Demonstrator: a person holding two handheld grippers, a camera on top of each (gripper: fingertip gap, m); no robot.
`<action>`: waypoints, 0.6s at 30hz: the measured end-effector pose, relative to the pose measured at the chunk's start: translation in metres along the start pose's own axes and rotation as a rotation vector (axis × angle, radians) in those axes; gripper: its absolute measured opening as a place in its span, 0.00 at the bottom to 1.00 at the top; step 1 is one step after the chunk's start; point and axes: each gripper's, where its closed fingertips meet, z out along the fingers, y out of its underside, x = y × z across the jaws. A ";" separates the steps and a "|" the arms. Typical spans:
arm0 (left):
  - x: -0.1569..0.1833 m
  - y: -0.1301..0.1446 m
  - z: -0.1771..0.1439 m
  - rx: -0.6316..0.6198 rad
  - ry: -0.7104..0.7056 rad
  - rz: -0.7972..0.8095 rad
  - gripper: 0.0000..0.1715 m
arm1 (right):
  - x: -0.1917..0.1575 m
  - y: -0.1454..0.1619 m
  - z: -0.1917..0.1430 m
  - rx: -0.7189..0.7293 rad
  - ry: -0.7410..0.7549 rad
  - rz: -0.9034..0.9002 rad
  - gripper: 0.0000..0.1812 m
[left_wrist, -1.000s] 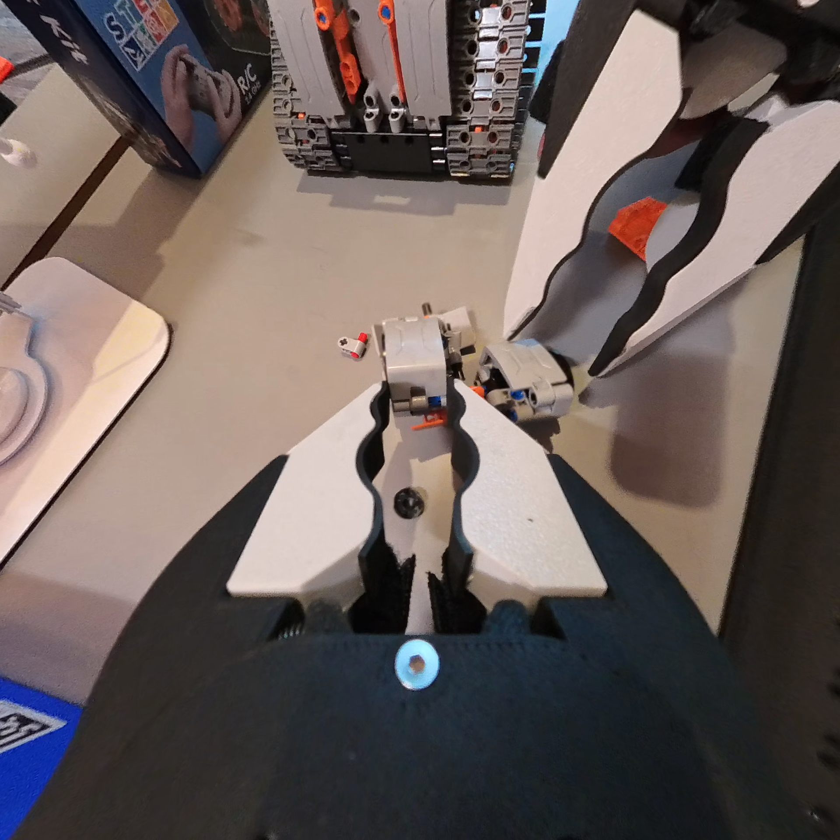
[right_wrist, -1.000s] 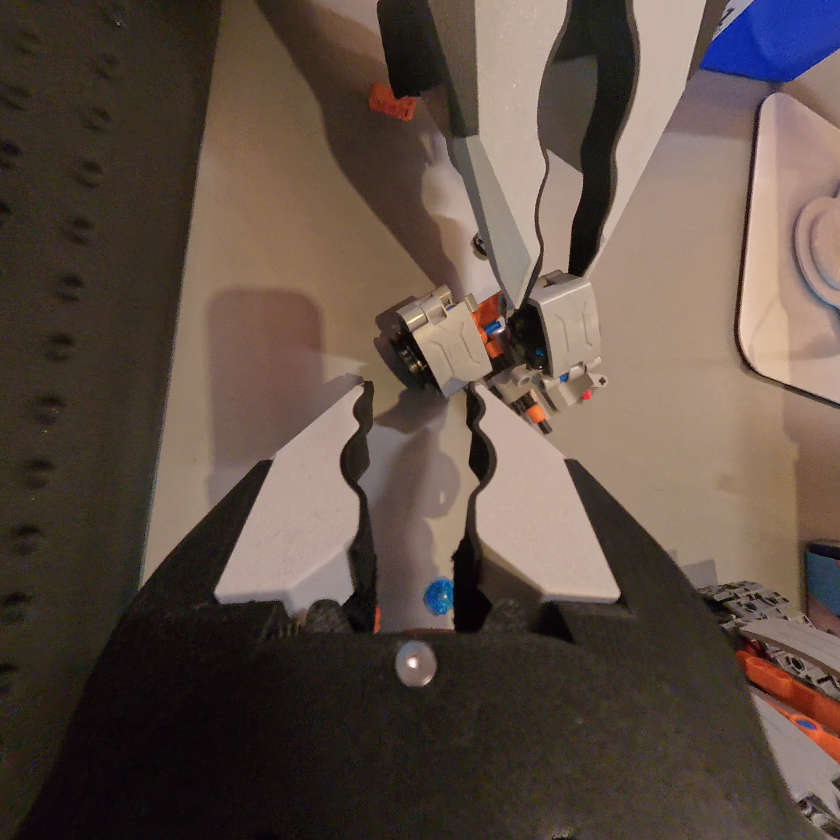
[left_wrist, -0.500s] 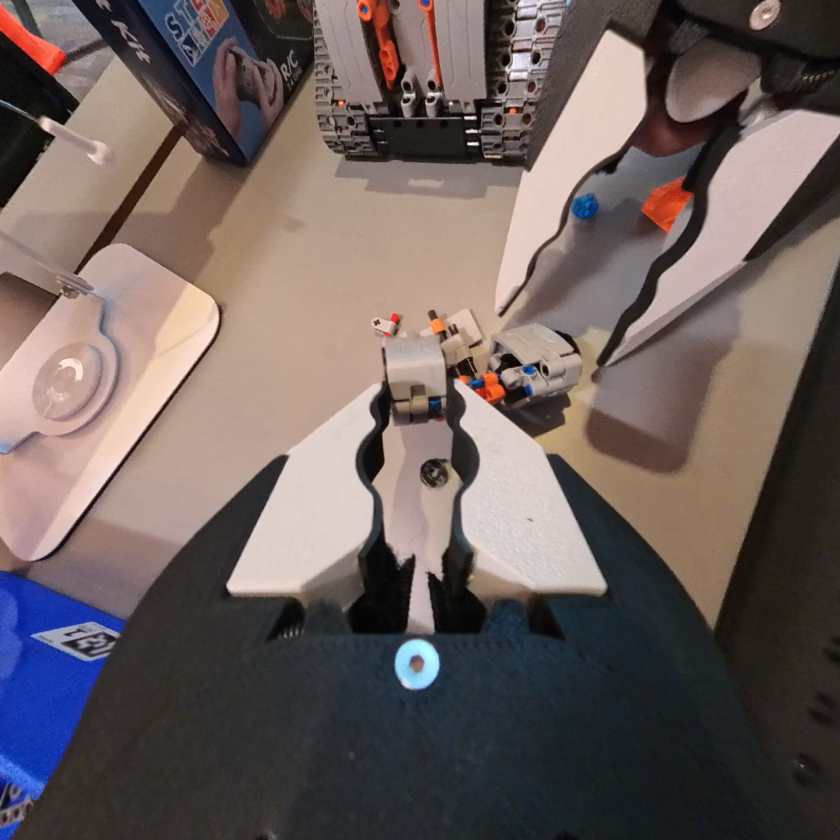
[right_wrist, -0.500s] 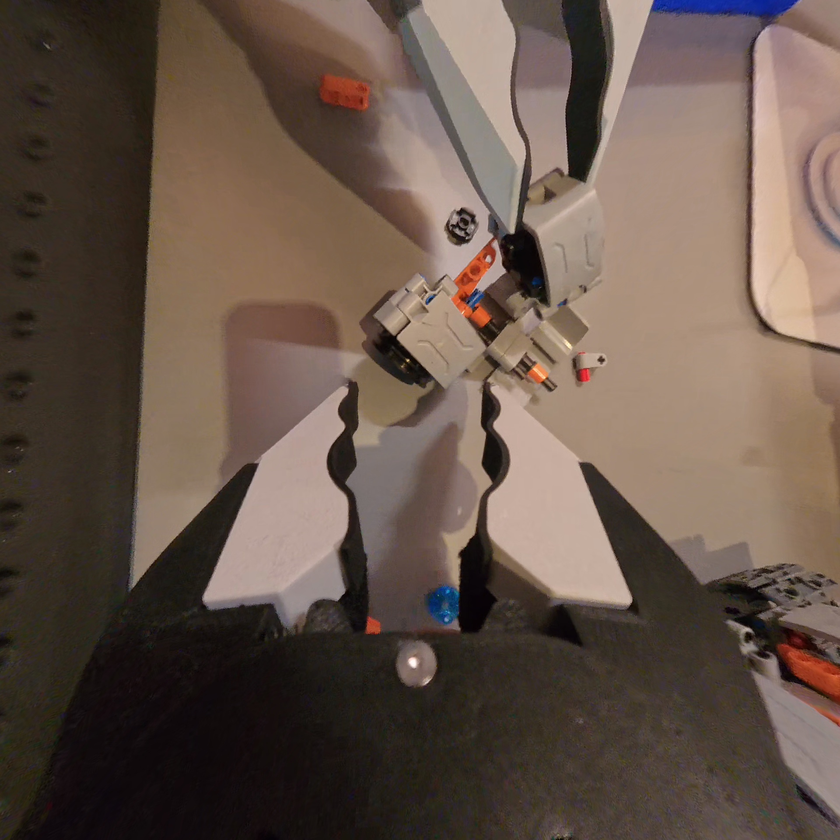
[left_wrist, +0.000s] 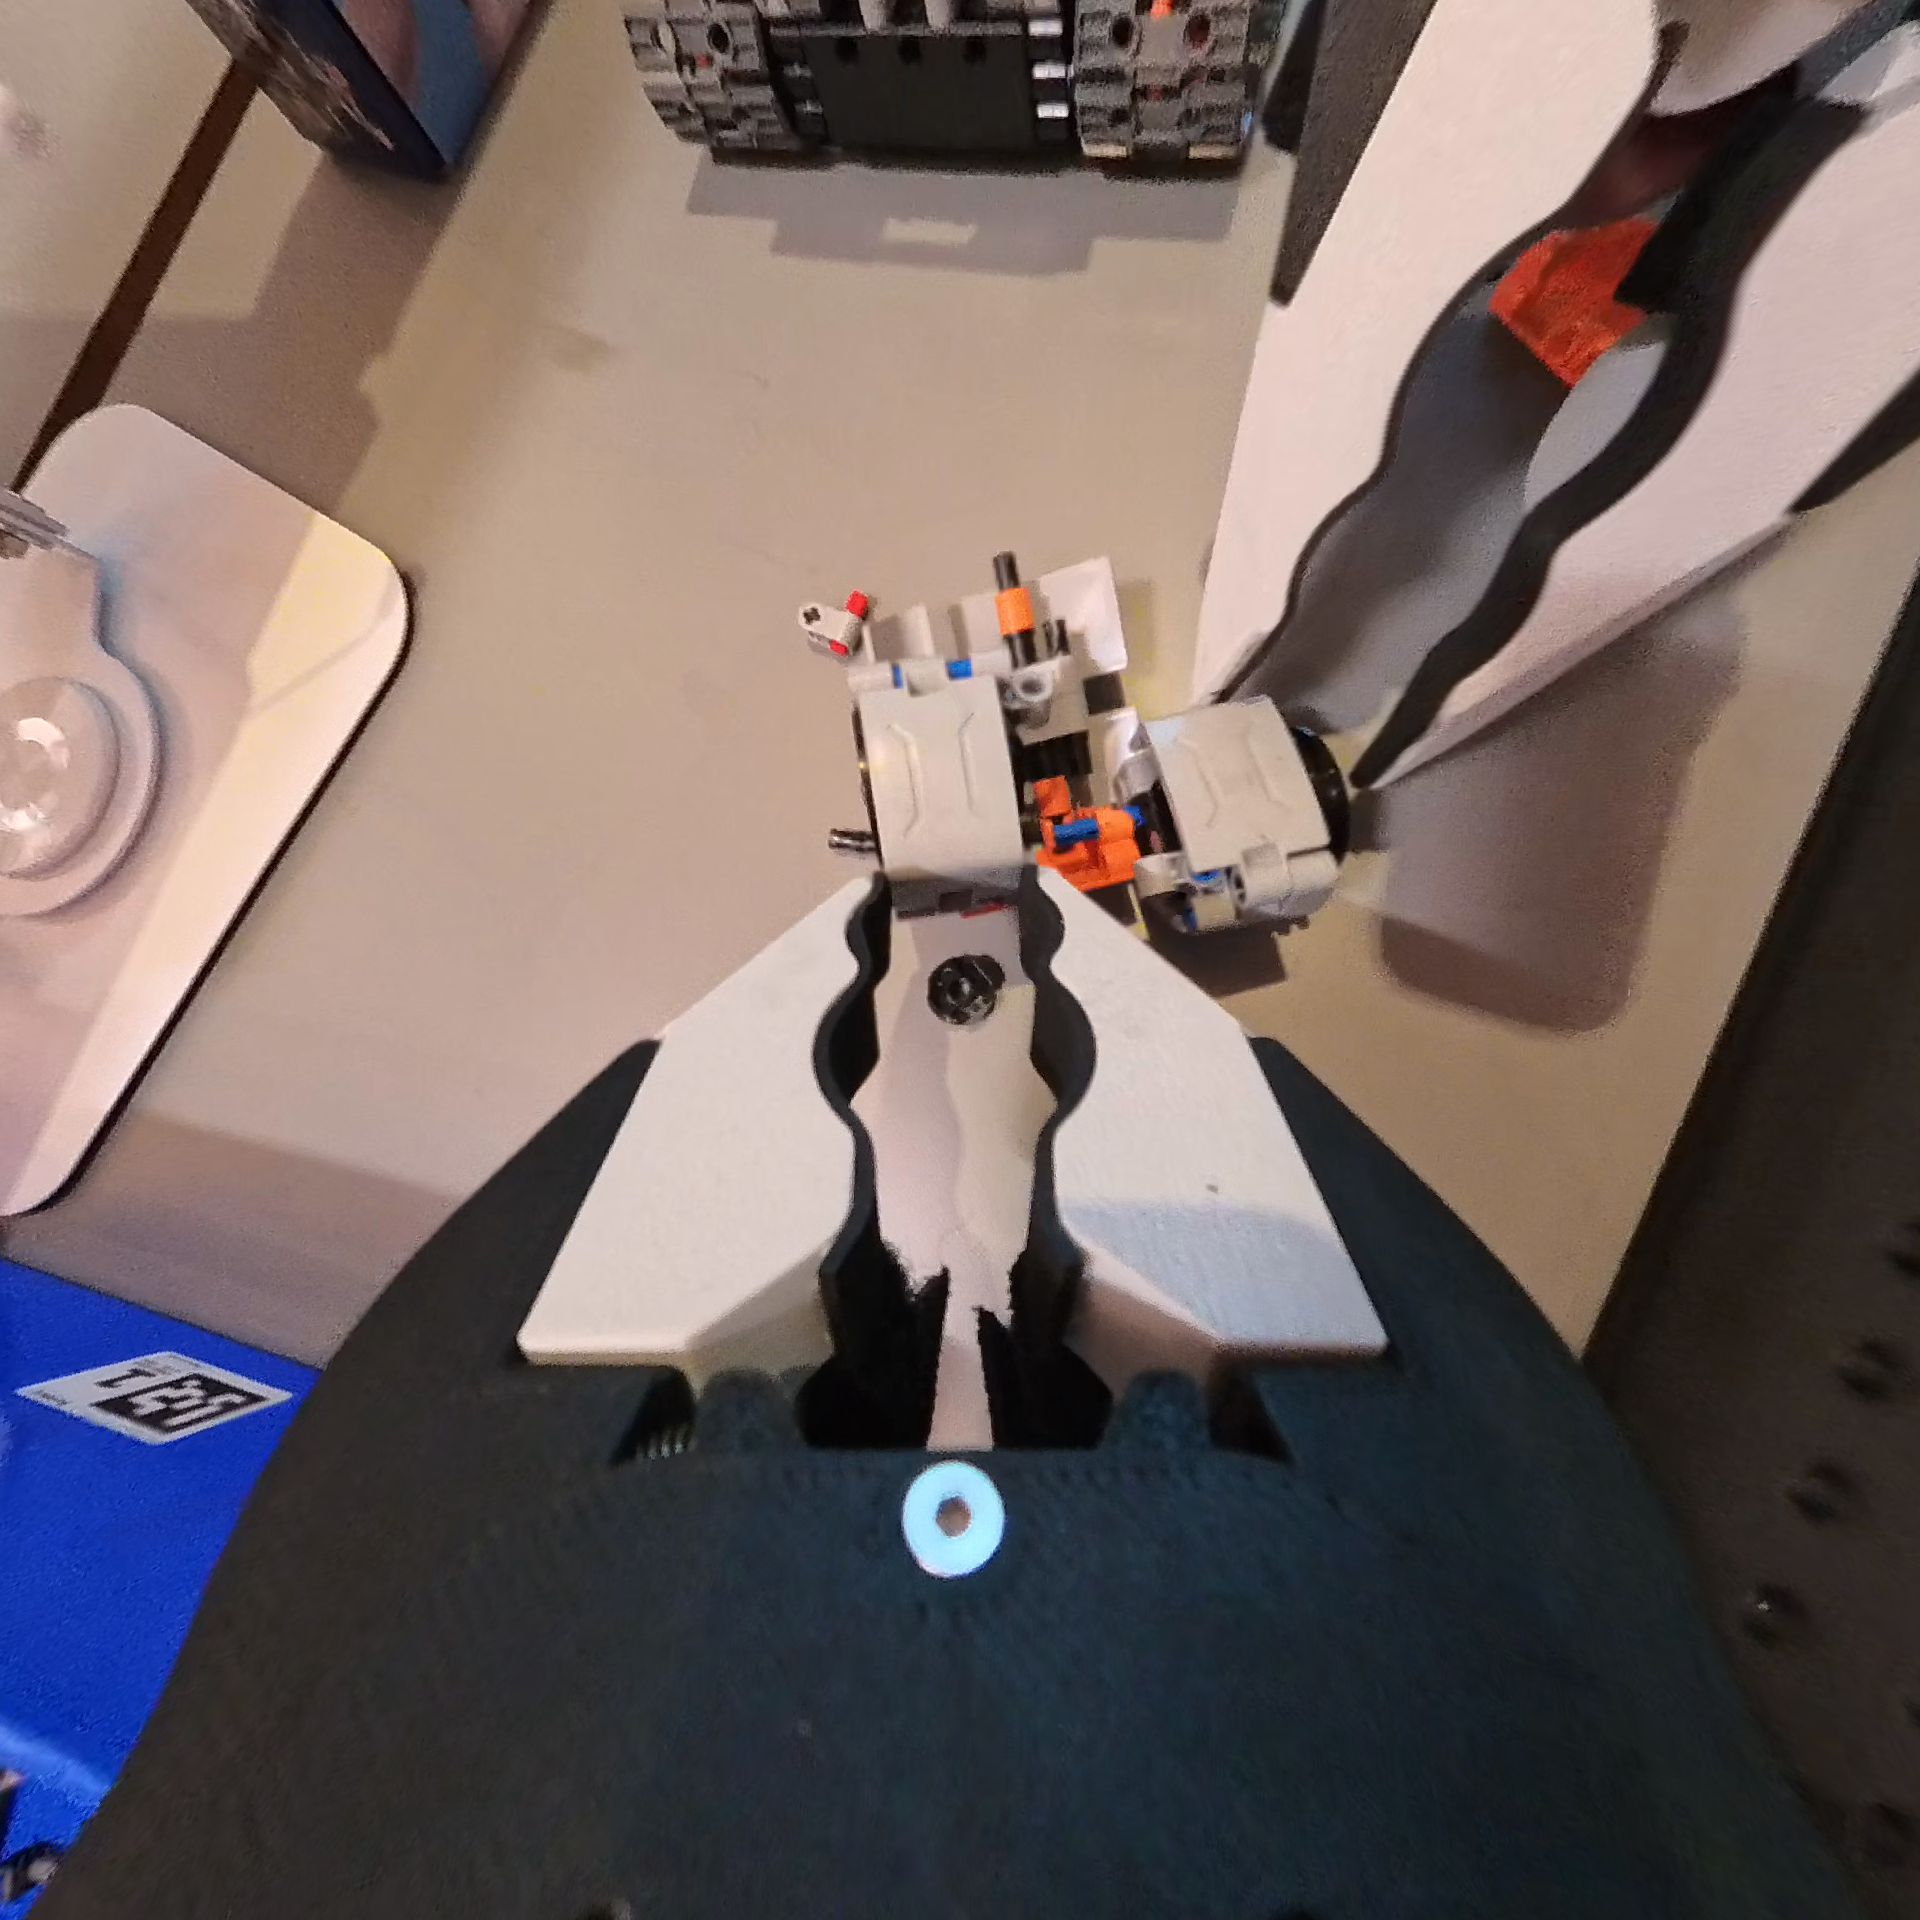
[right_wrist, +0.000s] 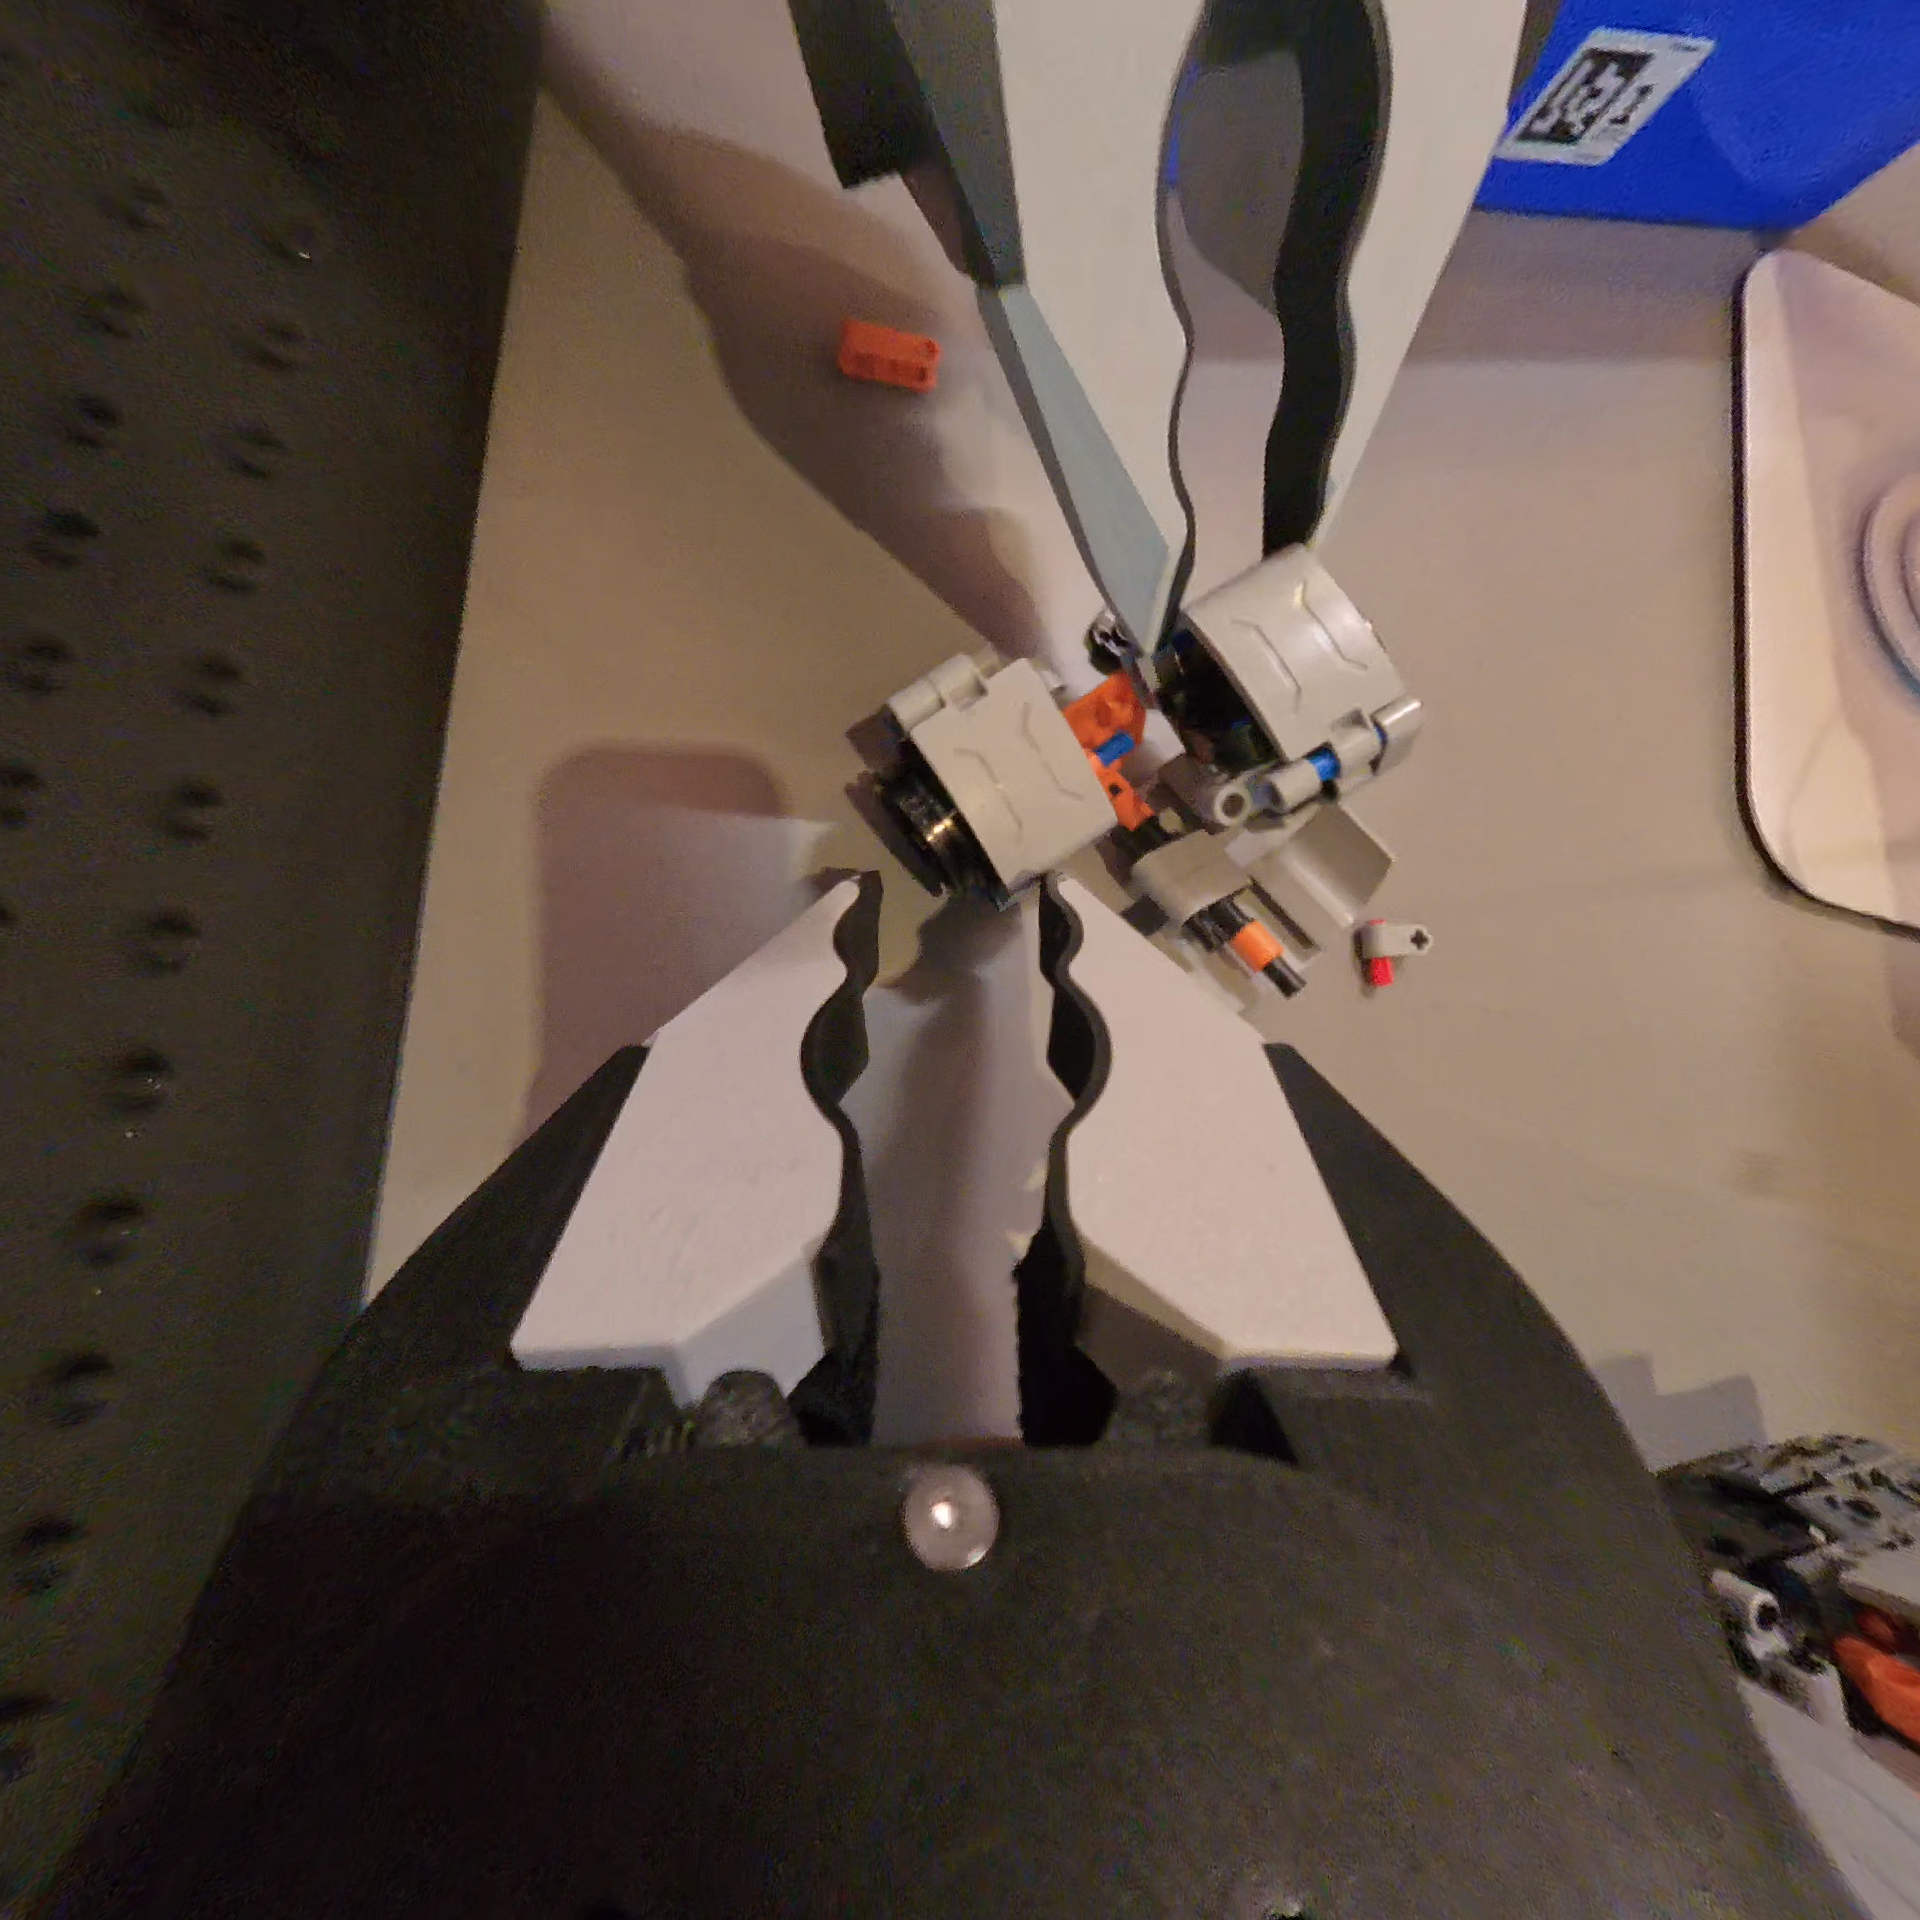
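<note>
A small brick assembly (left_wrist: 1039, 790), made of two grey wheel units joined by orange and blue pieces, sits low over the beige table (left_wrist: 623, 520). My left gripper (left_wrist: 961, 883) is shut on the left wheel unit (left_wrist: 940, 790), which also shows in the right wrist view (right_wrist: 1278, 665). My right gripper (right_wrist: 956, 883) comes in from the opposite side. Its jaws are narrow, with the tips pinching the corner of the other wheel unit (right_wrist: 997, 790) beside its black wheel (right_wrist: 920, 831). The right gripper also shows in the left wrist view (left_wrist: 1288, 738).
Loose pieces lie near: a grey-and-red connector (left_wrist: 831, 623), a black round stud (left_wrist: 966, 987) and an orange brick (right_wrist: 888, 353). A tracked brick vehicle (left_wrist: 945, 83) and a box (left_wrist: 384, 83) stand behind. A white plate (left_wrist: 208, 727), a blue box (left_wrist: 104, 1507) and a dark perforated surface (left_wrist: 1818, 1351) flank the table. The black round stud (left_wrist: 966, 987) is about 4 centimeters from my left fingertips.
The right gripper's jaws have narrowed and closed in on the assembly's free wheel unit. The left gripper has kept its hold and turned the assembly more level.
</note>
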 end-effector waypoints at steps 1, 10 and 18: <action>0.002 0.003 0.002 -0.018 0.009 0.002 0.13 | -0.003 -0.002 0.001 0.006 -0.004 -0.015 0.16; 0.003 0.015 0.005 -0.063 0.037 0.001 0.00 | 0.015 -0.007 -0.009 0.043 0.074 0.026 0.20; 0.008 0.018 0.008 -0.080 0.073 -0.015 0.04 | 0.005 0.002 0.001 -0.002 0.021 0.013 0.21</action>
